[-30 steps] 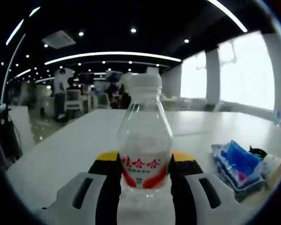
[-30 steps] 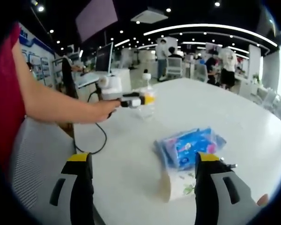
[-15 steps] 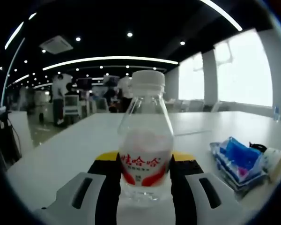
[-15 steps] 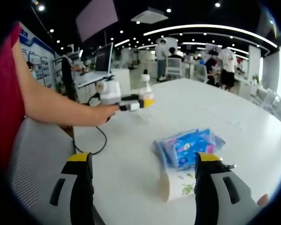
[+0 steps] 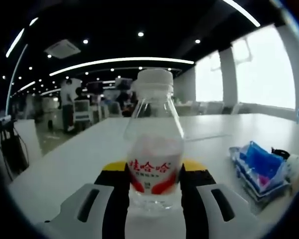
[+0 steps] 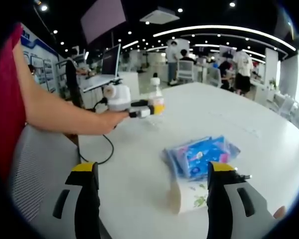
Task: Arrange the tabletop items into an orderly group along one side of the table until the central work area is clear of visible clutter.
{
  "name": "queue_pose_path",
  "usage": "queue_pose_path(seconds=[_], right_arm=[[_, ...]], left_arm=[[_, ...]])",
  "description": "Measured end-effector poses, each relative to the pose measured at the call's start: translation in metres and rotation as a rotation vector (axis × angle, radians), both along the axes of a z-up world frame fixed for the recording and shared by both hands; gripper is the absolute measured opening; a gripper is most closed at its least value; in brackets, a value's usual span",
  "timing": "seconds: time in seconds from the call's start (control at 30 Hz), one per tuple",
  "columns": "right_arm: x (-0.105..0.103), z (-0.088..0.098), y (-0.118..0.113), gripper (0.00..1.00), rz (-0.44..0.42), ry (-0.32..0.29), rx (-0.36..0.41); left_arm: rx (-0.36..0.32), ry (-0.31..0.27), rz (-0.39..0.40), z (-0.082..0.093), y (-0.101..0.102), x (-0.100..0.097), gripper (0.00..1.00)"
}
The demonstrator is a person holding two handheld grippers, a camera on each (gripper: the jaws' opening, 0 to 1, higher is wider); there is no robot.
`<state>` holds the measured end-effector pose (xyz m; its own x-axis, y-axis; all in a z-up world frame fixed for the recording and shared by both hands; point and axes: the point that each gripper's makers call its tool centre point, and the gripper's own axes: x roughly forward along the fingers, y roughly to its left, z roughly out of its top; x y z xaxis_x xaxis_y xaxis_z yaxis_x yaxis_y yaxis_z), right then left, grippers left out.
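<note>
Since a second ago little has moved: my left gripper (image 5: 154, 172) still clamps the clear plastic bottle with a white screw cap and red-and-white label (image 5: 154, 149), and the view behind it has only shifted a touch as my hand drifts, with the bottle staying upright between the yellow-tipped black fingers (image 5: 114, 174). Its base sits low between the fingers, at or just above the white counter (image 5: 70, 164); I cannot tell whether it touches. Off to the right in the left gripper view lies the blue plastic-wrapped pack of tissues (image 5: 259, 167), flat on the counter, with a small black object (image 5: 280, 153) just beyond it. In the right gripper view my right gripper (image 6: 152, 186) hovers with its fingers (image 6: 87, 184) spread wide and nothing between them, low over the near edge of the counter. Between those fingers, further off, I see the same blue pack and, touching its near side, a white floral-printed paper packet (image 6: 189, 195). Further away to the left, my bare forearm (image 6: 65, 117) reaches out with the left gripper holding the bottle near the far left part of the counter, well apart from the pack. A black cable (image 6: 105, 147) trails over the counter edge beneath that arm.
</note>
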<state>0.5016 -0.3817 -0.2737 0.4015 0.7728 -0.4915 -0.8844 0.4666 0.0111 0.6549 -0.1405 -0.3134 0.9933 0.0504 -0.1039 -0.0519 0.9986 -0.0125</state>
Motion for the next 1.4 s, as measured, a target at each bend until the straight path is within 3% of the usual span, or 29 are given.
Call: queue_pose_path(seconds=[0.5,0.77,1.17,1.4], right_arm=[[-0.003,0.0,-0.004,0.89,0.003,0.0,-0.004],[-0.004,0.002,-0.004,0.89,0.003,-0.002,-0.002],[-0.003,0.002,-0.003,0.88,0.006,-0.005,-0.004],[-0.003,0.004,-0.004,0.88,0.002,-0.01,0.001]], left_arm=[[-0.001,0.011,0.097,-0.005,0.012,0.004,0.36],[-0.016,0.027,0.064,-0.007,0.014,0.005,0.38],[-0.021,0.019,0.032,-0.007,0.022,-0.001,0.54],[0.013,0.041,-0.025,-0.005,0.015,-0.002,0.51]])
